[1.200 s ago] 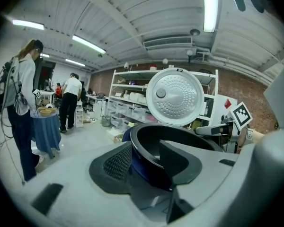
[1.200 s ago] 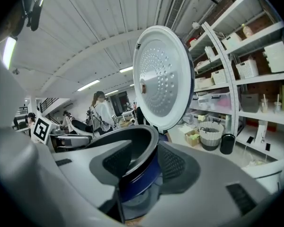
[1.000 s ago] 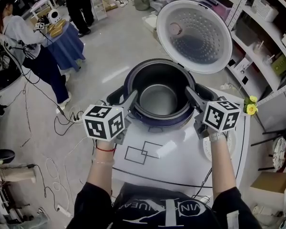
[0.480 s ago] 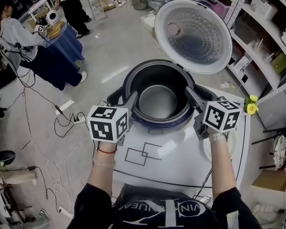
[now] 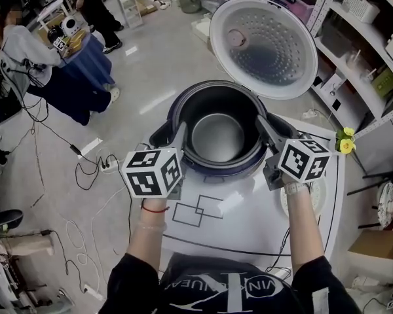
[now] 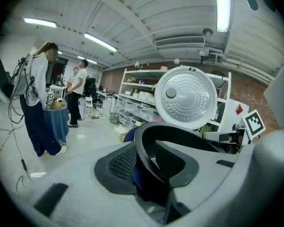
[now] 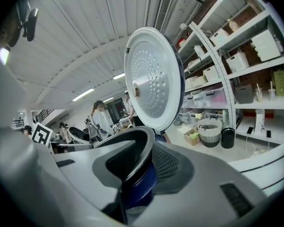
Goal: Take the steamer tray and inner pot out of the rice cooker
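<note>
The rice cooker (image 5: 174, 110) stands open on the white table, its lid (image 5: 268, 48) tilted up behind it. The dark inner pot (image 5: 217, 136) sits inside and looks empty. My left gripper (image 5: 181, 133) straddles the pot's left rim and my right gripper (image 5: 266, 127) its right rim. Both pairs of jaws have just been closing. In the left gripper view the rim (image 6: 180, 131) runs between the pads of that gripper (image 6: 151, 167), which press on it. The right gripper view shows the same: the rim (image 7: 130, 141) is clamped in the right gripper (image 7: 137, 171).
A white round dish-like thing (image 5: 319, 200) lies on the table (image 5: 249, 221) under my right wrist. Yellow flowers (image 5: 344, 146) stand at the table's right edge. Shelves (image 5: 367, 57) with bins fill the right side. People (image 5: 26, 51) and cables occupy the floor to the left.
Both grippers' jaws have narrowed onto the pot's rim. The left marker cube has shifted slightly right and down. The pot has stayed in the cooker. The people in the background have moved.
</note>
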A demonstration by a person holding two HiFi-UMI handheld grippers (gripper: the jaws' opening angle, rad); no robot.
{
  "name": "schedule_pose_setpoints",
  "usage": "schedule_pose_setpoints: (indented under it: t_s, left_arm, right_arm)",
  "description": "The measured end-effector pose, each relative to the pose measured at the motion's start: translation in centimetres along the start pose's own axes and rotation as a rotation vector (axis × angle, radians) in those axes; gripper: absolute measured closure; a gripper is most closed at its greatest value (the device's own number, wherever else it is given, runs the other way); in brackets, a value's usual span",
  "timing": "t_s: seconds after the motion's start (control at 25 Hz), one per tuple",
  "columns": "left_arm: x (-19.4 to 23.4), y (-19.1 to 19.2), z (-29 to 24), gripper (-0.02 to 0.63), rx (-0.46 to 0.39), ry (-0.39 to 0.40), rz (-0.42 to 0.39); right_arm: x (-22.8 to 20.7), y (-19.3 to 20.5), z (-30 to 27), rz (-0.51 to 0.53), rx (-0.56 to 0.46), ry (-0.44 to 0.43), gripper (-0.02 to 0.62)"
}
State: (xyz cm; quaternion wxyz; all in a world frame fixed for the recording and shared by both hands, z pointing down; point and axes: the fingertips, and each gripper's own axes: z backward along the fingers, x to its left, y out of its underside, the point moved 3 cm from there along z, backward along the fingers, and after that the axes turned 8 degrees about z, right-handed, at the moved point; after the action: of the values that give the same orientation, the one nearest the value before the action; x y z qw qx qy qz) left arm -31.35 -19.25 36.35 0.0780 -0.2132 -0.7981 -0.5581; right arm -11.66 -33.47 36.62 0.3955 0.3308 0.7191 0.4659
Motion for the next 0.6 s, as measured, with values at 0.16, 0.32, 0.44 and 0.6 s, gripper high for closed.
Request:
schedule_pose_setpoints:
  t_s: [0.16,0.32,0.44,0.6]
  left_arm:
    - [0.2,-0.3,0.7,0.492,-0.030,0.008,0.045]
    - [-0.2,-1.2,1.5,0.492,-0.074,0.011,0.061]
    - [-0.7,-2.0,2.1,0.492,-0.114,0.017,0.072]
    - [-1.6,-3.5,3.5,0.492,-0.188,0.030,0.073]
  right_arm:
    - [0.8,-0.8,0.3,-0.015,-0.054,-0.017,0.494]
    - [1.5,-2.3,0.9,0.009,-0.101,-0.030,0.497]
    - [1.8,-3.4,1.5,0.029,-0.133,-0.039,0.499]
    - [2.5,-4.7,2.5,0.039,-0.187,-0.045,0.504]
